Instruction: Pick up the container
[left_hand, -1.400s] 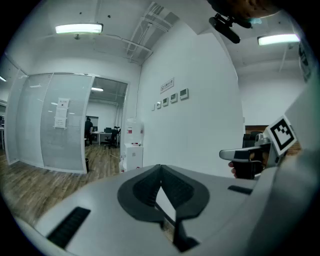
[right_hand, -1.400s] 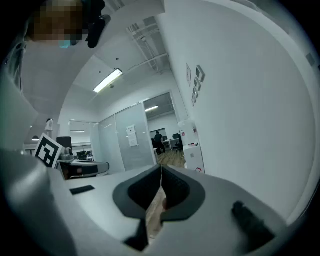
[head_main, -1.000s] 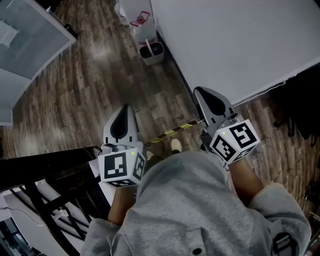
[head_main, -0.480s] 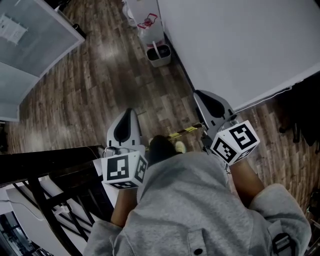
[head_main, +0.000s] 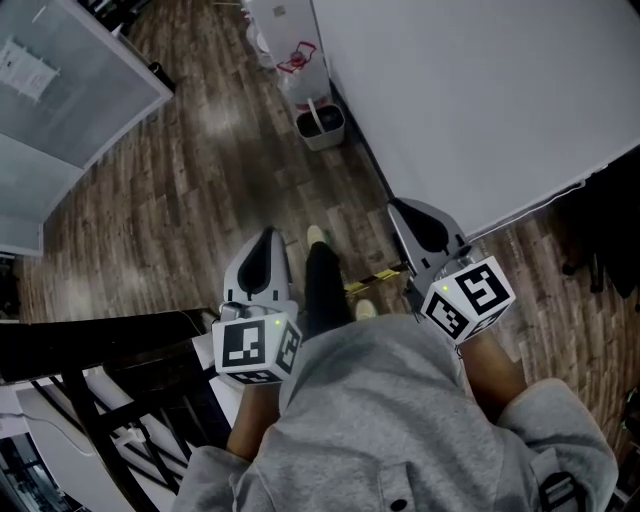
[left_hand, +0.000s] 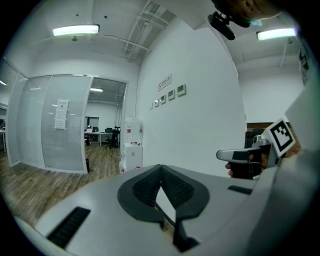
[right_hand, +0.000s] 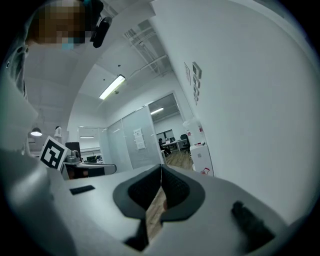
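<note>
Container unidentifiable; grey bin (head_main: 322, 127) upright beside wall (head_main: 480, 90).

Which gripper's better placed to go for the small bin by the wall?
Right, narrowly. Both grippers are shut, empty and far from the bin; the right gripper rides along the white wall where the bin stands, the left gripper farther out.

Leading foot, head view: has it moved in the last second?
Yes. The leading foot has stepped forward past the floor tape, toward the bin.
</note>
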